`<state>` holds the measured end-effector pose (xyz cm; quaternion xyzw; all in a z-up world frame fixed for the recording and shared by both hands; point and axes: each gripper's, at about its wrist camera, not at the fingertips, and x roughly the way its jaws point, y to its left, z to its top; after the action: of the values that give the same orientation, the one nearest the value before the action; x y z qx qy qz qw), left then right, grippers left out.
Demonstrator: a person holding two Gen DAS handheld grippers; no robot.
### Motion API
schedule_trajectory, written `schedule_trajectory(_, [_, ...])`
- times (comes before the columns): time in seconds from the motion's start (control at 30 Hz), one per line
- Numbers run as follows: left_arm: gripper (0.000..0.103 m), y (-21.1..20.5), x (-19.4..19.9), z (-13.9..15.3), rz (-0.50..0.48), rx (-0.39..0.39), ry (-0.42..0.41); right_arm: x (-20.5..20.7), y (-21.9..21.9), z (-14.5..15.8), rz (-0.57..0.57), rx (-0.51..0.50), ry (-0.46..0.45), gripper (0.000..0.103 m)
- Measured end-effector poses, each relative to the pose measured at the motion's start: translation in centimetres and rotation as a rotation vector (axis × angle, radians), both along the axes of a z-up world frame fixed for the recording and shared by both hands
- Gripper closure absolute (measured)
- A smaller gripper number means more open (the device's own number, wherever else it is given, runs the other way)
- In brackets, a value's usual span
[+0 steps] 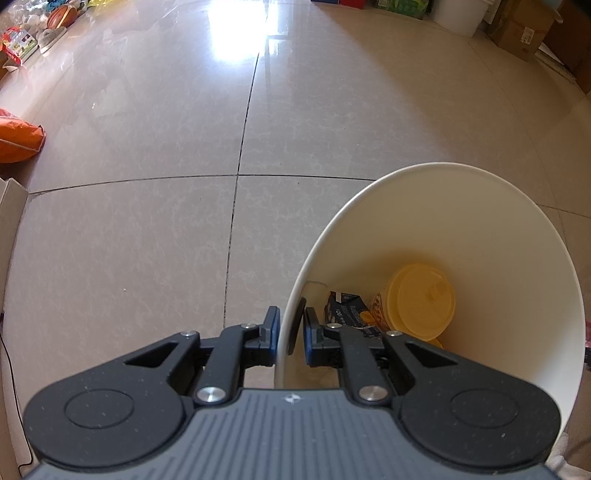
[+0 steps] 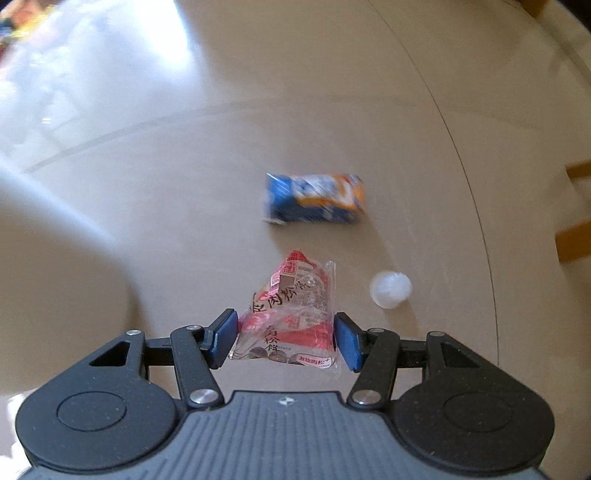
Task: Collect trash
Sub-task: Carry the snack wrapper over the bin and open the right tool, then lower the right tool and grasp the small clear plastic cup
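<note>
**Room: glossy tiled floor, clutter at edges**

Under me: pale beige floor tiles, dark grout lines, strong window glare far ahead. Left edge: orange bag, toys and a ball. Far right: white bucket, cardboard boxes. No walls clearly visible.

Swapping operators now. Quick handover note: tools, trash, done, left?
Left tool: shut on the white bin rim, holding it.
Right tool: shut on the red-and-clear wrapper, above the floor.
Done: yellow cup and dark carton are in the bin.
Left: drop the wrapper in, then collect the blue-orange carton and the white paper ball from the floor.
</note>
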<state>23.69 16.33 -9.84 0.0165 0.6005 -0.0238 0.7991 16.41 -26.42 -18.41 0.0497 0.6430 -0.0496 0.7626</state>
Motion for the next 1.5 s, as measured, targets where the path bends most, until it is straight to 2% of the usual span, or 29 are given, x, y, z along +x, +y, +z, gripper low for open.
schedule_trajectory(0.17, [0.092,0.0,-0.1,0.1,-0.004,0.004,-0.002,-1.0,4.2,7.6,0.127,0.053,-0.069,0.040])
schedule_trajectory(0.3, [0.092,0.0,0.0,0.1,-0.003,0.001,-0.001,-1.8,8.0,12.5,0.257,0.063,-0.120,0.040])
schedule_trajectory(0.5, [0.092,0.1,0.0,0.1,-0.001,-0.004,0.000,-2.1,13.7,16.8,0.401,0.111,-0.181,0.040])
schedule_trajectory(0.7, [0.092,0.2,0.1,0.1,-0.001,-0.008,0.002,-1.9,18.6,17.4,0.505,0.161,-0.208,0.036])
schedule_trajectory(0.73, [0.092,0.2,0.1,0.1,-0.001,-0.008,0.003,-1.7,18.9,16.8,0.514,0.176,-0.218,0.028])
schedule_trajectory(0.8, [0.092,0.3,0.2,0.1,0.000,-0.012,0.004,-1.9,20.3,17.5,0.535,0.199,-0.237,0.012])
schedule_trajectory(0.83, [0.092,0.4,0.2,0.1,0.000,-0.015,0.004,-2.0,20.9,17.8,0.540,0.200,-0.248,0.010])
schedule_trajectory(1.03, [0.092,0.5,0.2,0.0,0.000,-0.021,0.005,-1.9,21.3,17.9,0.560,0.210,-0.242,0.010])
schedule_trajectory(1.5, [0.092,0.6,0.2,0.0,0.001,-0.022,0.006,-2.1,17.5,16.1,0.455,0.179,-0.237,0.010])
